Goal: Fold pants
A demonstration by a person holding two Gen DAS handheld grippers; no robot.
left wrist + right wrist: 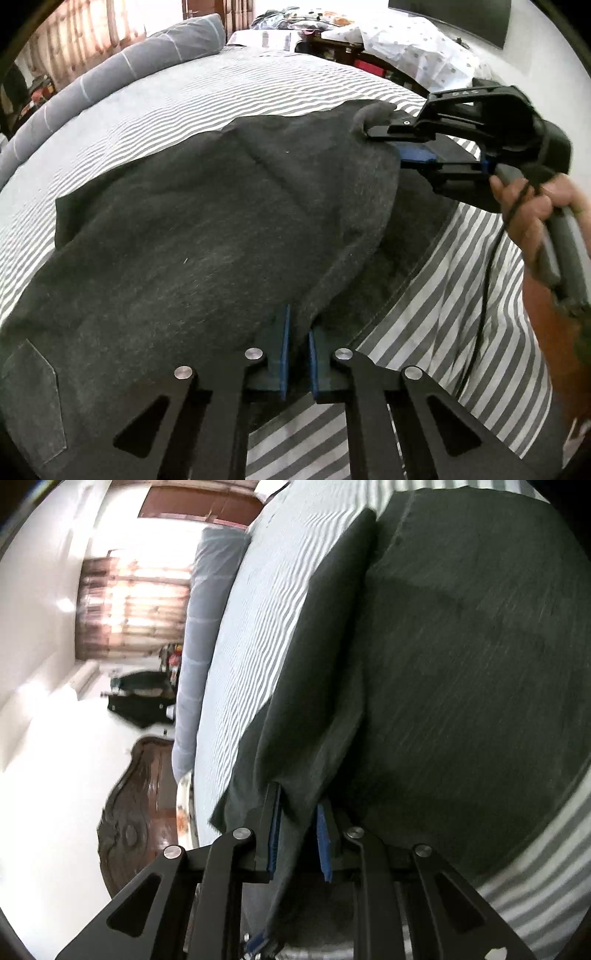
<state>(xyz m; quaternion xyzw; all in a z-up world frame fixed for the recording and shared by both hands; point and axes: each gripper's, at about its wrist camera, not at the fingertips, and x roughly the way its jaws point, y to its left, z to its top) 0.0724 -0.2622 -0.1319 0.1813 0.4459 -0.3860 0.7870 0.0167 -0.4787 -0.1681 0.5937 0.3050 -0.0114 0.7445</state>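
Dark grey pants (207, 229) lie on a bed with a grey-and-white striped sheet (155, 99). A layer of them is lifted and folded over between the two grippers. My left gripper (297, 332) is shut on the near edge of the pants. My right gripper (384, 142), seen in the left wrist view at the upper right, is shut on the far corner of the pants. In the right wrist view the pants (461, 657) fill the right side and the right gripper (297, 812) pinches a fold of the cloth between its blue pads.
A grey bolster pillow (110, 74) lies along the far edge of the bed. A cluttered table with a dotted cloth (406, 40) stands behind the bed. A dark wooden headboard (140, 794) and curtained window (129, 602) show in the right wrist view.
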